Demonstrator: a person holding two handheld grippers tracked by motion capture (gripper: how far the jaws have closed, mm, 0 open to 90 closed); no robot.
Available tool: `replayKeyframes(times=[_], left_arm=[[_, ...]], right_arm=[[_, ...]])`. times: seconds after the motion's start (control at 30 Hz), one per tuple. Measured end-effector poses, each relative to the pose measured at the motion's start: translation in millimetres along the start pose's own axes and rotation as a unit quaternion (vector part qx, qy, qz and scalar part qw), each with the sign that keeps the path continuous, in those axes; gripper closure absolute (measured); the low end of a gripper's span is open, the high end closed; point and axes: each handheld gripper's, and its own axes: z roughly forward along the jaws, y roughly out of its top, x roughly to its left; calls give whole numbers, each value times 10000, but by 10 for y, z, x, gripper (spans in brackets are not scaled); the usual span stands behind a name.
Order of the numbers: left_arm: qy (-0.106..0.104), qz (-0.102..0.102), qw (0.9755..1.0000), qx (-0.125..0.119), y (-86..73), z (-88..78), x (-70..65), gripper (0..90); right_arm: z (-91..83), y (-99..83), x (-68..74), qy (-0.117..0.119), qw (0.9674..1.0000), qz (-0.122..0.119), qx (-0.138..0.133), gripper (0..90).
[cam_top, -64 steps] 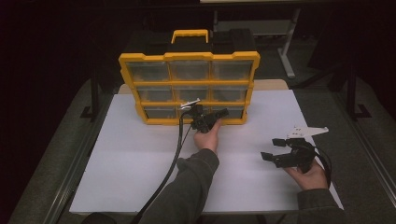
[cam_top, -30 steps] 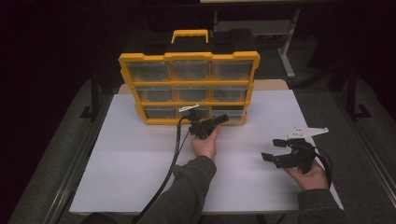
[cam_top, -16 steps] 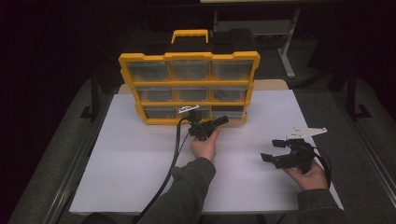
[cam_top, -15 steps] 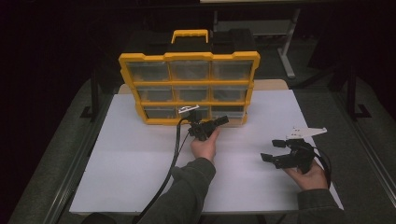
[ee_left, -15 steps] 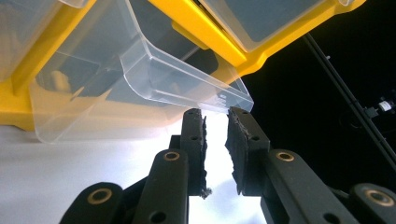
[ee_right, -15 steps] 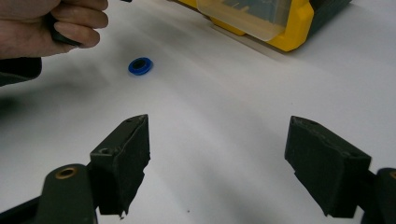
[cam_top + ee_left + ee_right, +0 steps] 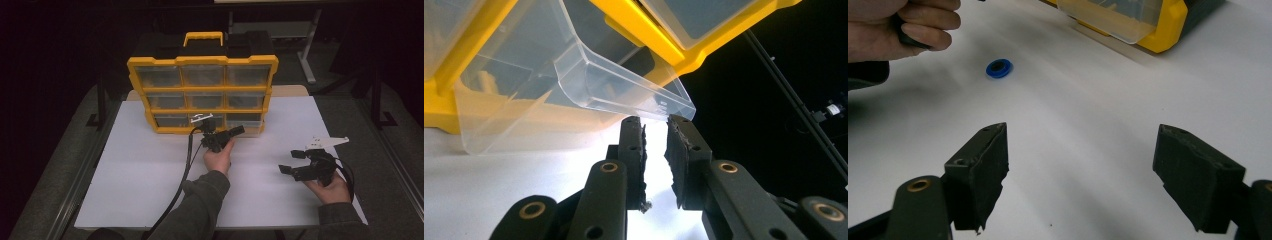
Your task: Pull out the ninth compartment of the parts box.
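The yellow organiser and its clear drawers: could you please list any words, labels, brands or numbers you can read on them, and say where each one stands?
No text can be read here.
Clear drawer: small raised marks on its front lip near the corner in the left gripper view, too small and blurred to read.
Yellow organiser: no brand or label can be made out on its frame or handle.
Blue ring on the white table: no marking can be made out.

surroundings: dark | table (image 7: 150, 165): brightly lit | close views: soft focus
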Motion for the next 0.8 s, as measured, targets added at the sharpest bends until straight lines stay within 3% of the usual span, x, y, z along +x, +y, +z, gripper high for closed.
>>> replayKeyframes(times=[0.13, 0.27, 0.37, 0.5, 0.6, 0.8], left_arm=[[110, 168, 9997, 136, 3, -10, -1, 737], [135, 502, 9981, 330, -6, -44, -72, 717], [139, 900, 9948, 445, 7, -85, -141, 713], [147, 1351, 9886, 656, 86, -156, -185, 707], [71, 1847, 9798, 759, 184, -214, -216, 702], [-4, 2653, 9575, 1136, 377, -247, -313, 698]], right_arm=[[2, -1, 0, 13, 10000, 5, 4, 209], [-6, -2, -2, 18, 10000, -4, -16, 209], [-9, -3, -3, 29, 10000, 2, -16, 209], [-12, -2, 6, 43, 10000, 22, -4, 209], [-8, -2, 9, 47, 10000, 12, 21, 209], [6, -2, 6, 69, 10000, -26, 33, 209]])
